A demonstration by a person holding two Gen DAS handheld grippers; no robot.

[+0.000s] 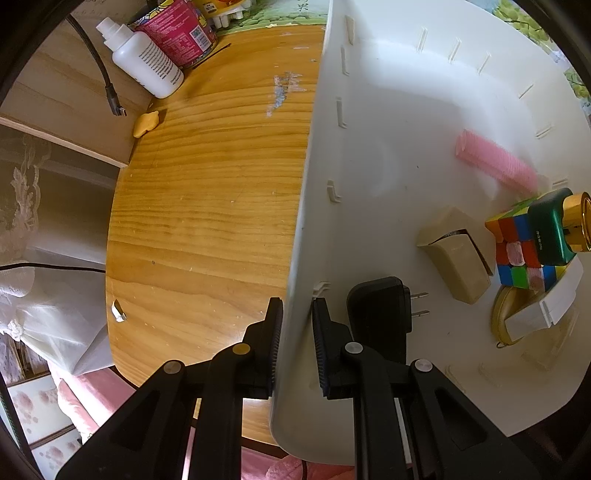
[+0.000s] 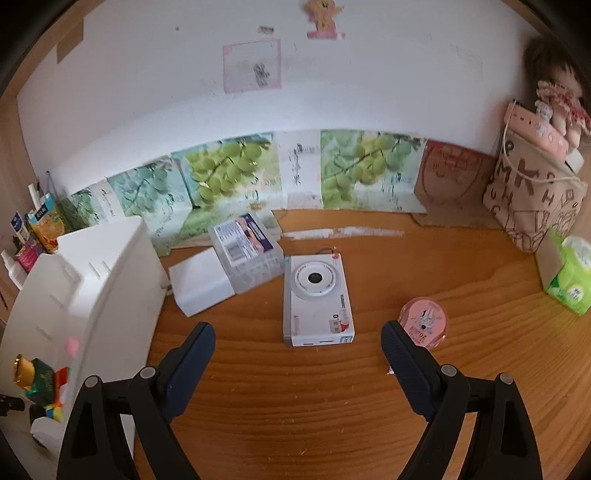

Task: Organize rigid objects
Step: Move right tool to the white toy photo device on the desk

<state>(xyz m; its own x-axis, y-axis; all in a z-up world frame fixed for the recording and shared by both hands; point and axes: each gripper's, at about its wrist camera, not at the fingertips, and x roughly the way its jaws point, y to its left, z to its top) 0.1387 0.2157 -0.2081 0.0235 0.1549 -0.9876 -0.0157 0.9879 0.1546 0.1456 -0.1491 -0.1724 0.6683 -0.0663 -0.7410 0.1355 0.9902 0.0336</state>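
My left gripper (image 1: 297, 314) is shut on the near wall of a white storage bin (image 1: 314, 155), one finger outside and one inside. Inside the bin lie a pink hair roller (image 1: 495, 164), a beige case (image 1: 456, 254), a colour cube (image 1: 517, 254), a green bottle with a gold cap (image 1: 554, 225), a black plug adapter (image 1: 384, 306) and a white box (image 1: 543, 306). My right gripper (image 2: 297, 343) is open and empty above the wooden table. Ahead of it lie a white camera (image 2: 316, 299), a pink round tin (image 2: 424, 321), a clear plastic box (image 2: 245, 251) and a white flat box (image 2: 199, 284). The bin (image 2: 96, 280) stands at the left.
In the left wrist view a white bottle (image 1: 142, 59), a red can (image 1: 177, 29), a cable end (image 1: 114, 99) and a yellow lump (image 1: 146, 123) lie at the table's far left. In the right wrist view a patterned bag (image 2: 535, 192) and green tissue pack (image 2: 569, 273) stand at right.
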